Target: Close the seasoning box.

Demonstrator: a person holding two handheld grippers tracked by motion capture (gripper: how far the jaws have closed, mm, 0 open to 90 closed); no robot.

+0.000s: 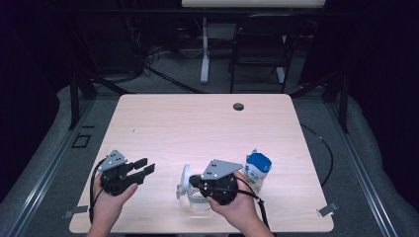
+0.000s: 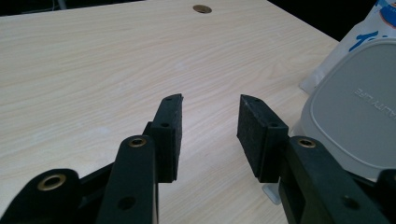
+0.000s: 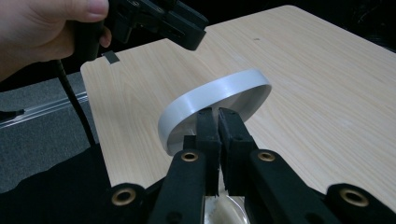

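My right gripper [image 1: 190, 186] lies near the table's front edge and points left. In the right gripper view its jaws [image 3: 217, 111] stand together, shut, seemingly on the thin wall of a clear container [image 1: 197, 201] beneath them. A white round lid [image 3: 210, 91] stands on edge just beyond the tips, hollow side towards the camera; it is also in the high view [image 1: 184, 178]. My left gripper [image 1: 148, 166] is held off to the left, pointing right. Its pads [image 2: 210, 100] stand apart, open, with nothing between them.
A blue and white bag [image 1: 258, 168] stands just right of the right hand. In the left gripper view the right gripper's grey plate [image 2: 359, 107] sits close on the right. A cable hole [image 1: 238, 106] marks the table's far edge; a chair [image 1: 259, 44] stands beyond.
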